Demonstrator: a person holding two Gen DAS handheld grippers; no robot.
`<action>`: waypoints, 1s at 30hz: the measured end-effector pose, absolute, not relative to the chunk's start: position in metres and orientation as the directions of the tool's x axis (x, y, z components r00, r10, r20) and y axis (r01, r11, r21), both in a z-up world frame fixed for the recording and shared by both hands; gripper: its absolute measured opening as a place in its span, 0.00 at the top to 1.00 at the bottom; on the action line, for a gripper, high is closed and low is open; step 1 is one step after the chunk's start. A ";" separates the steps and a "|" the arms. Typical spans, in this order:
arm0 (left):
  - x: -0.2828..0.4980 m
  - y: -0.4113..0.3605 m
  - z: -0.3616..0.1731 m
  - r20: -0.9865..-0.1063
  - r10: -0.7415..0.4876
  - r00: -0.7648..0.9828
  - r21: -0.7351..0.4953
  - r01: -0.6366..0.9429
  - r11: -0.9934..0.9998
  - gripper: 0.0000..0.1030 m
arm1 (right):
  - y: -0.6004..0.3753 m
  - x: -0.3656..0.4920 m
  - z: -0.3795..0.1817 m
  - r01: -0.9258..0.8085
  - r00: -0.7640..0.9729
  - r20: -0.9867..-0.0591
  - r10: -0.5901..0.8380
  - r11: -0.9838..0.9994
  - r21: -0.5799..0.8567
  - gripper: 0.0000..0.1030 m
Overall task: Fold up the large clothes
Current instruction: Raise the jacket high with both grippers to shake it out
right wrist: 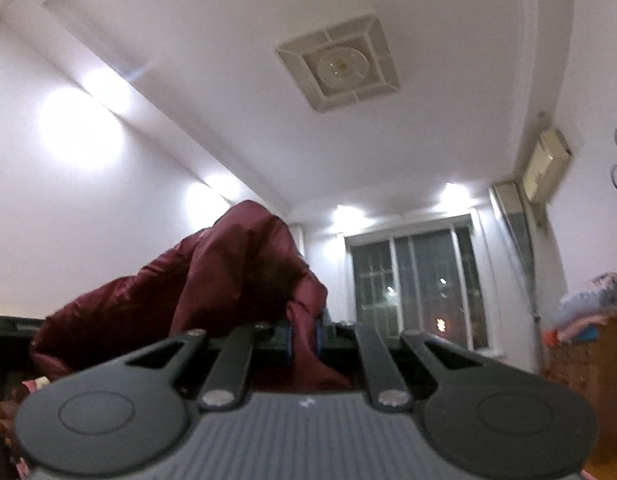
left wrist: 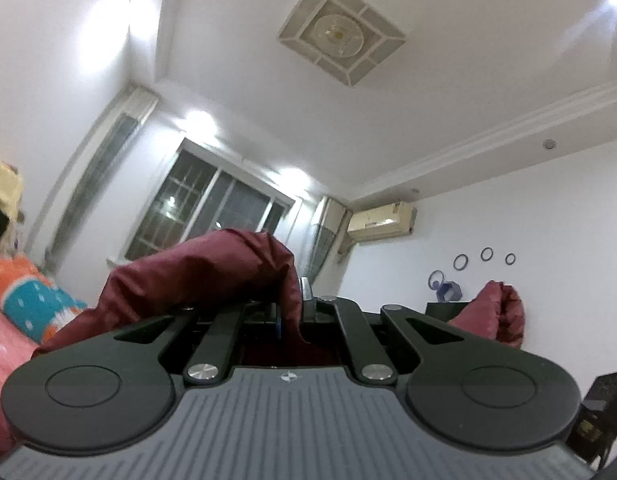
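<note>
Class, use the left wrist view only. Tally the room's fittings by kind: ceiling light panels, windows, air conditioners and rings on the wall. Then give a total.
ceiling light panel: 1
window: 1
air conditioner: 1
wall rings: 3
Total: 6

A bed point(left wrist: 12, 336) with pink bedding shows at the left edge of the left view; an orange and teal cushion point(left wrist: 32, 300) lies on it.
</note>
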State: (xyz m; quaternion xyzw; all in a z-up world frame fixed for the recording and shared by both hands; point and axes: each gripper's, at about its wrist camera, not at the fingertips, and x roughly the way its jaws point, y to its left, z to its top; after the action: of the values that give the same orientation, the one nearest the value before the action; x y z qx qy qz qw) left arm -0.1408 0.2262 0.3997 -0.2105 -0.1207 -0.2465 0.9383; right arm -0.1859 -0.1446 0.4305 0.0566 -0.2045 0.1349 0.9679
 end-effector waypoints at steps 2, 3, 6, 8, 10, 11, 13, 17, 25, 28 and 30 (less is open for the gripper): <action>-0.141 0.226 0.401 0.322 -0.396 0.860 -0.310 0.491 0.814 0.94 | -0.145 -0.175 0.436 -0.296 0.877 0.409 0.252 0.954 0.049 0.93; -0.136 0.228 0.400 0.306 -0.385 0.871 -0.309 0.474 0.825 0.94 | -0.144 -0.168 0.437 -0.294 0.880 0.403 0.253 0.955 0.042 0.93; -0.104 0.220 0.389 0.237 -0.358 0.903 -0.333 0.421 0.844 0.94 | -0.139 -0.136 0.433 -0.301 0.897 0.351 0.268 0.953 0.044 0.93; -0.082 0.223 0.377 0.182 -0.340 0.923 -0.354 0.384 0.853 0.94 | -0.132 -0.109 0.428 -0.288 0.914 0.307 0.265 0.957 0.028 0.93; -0.043 0.225 0.359 0.112 -0.319 0.941 -0.390 0.337 0.857 0.94 | -0.126 -0.076 0.419 -0.275 0.931 0.256 0.261 0.961 0.020 0.93; -0.031 0.229 0.355 0.085 -0.309 0.947 -0.397 0.316 0.861 0.94 | -0.123 -0.055 0.412 -0.269 0.938 0.229 0.258 0.963 0.014 0.93; 0.011 0.228 0.332 0.015 -0.287 0.958 -0.420 0.267 0.868 0.95 | -0.114 -0.024 0.400 -0.253 0.951 0.185 0.248 0.968 0.002 0.93; 0.075 0.234 0.295 -0.100 -0.250 0.963 -0.444 0.182 0.877 0.94 | -0.101 0.054 0.364 -0.211 0.973 0.091 0.213 0.977 -0.029 0.93; 0.184 0.232 0.216 -0.290 -0.189 0.938 -0.427 0.049 0.903 0.94 | -0.078 0.179 0.283 -0.163 0.982 -0.108 0.156 0.985 -0.050 0.93; 0.202 0.231 0.193 -0.339 -0.175 0.924 -0.403 0.025 0.915 0.94 | -0.071 0.206 0.258 -0.152 0.975 -0.169 0.141 0.987 -0.054 0.93; 0.207 0.230 0.176 -0.366 -0.171 0.915 -0.390 0.016 0.921 0.94 | -0.068 0.221 0.238 -0.142 0.969 -0.211 0.128 0.988 -0.056 0.92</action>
State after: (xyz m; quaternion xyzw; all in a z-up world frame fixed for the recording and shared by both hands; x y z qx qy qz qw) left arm 0.2067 0.2298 0.1761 -0.1933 0.2005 -0.0486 0.9592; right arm 0.2209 -0.0676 0.2383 -0.0354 0.1041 0.0681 0.9916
